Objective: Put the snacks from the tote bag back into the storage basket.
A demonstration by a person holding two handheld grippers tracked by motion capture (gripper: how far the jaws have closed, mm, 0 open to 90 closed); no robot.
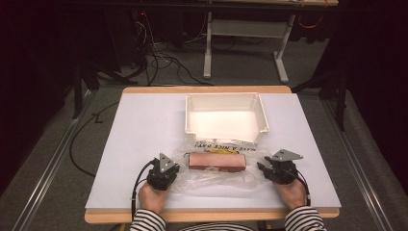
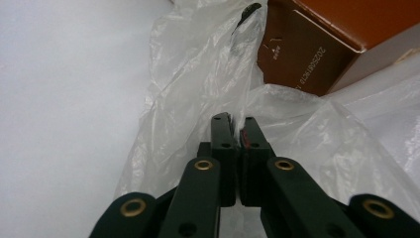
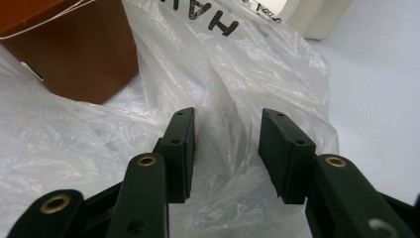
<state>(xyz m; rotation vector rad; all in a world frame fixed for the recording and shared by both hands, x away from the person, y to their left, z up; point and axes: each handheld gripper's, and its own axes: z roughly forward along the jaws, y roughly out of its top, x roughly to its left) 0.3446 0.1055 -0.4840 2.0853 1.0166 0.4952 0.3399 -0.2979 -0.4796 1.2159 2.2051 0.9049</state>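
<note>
A white counter (image 1: 144, 144) carries everything, its wooden edge showing at the near and far sides. Toward its far side sits a white plastic bin (image 1: 225, 118), open at the top and bare inside.

Just in front of the bin lies a clear plastic bag (image 1: 214, 171), crumpled and spread flat on the counter, its far edge reaching the bin's front wall. Black printed letters run along that far edge. In the left gripper view the bag (image 2: 198, 89) rises in loose folds ahead of the jaws; in the right gripper view the bag (image 3: 247, 64) shows its lettering near the top.

A brown box (image 1: 217, 160) lies lengthwise at the middle of the bag, between the two grippers. Whether it lies inside the bag or on top of it cannot be told. The box (image 2: 317, 44) shows a printed code on its end in the left gripper view, and the box (image 3: 74, 49) fills the upper left corner of the right gripper view.

The left hand-held gripper (image 1: 162, 172) rests at the bag's left edge. Its jaws are pressed nearly together, with a fold of the bag pinched between them. The right hand-held gripper (image 1: 279, 169) sits at the bag's right edge, its jaws standing well apart with bag film lying in the gap, not clamped.

Striped sleeves (image 1: 148, 221) show at the bottom of the high view.
</note>
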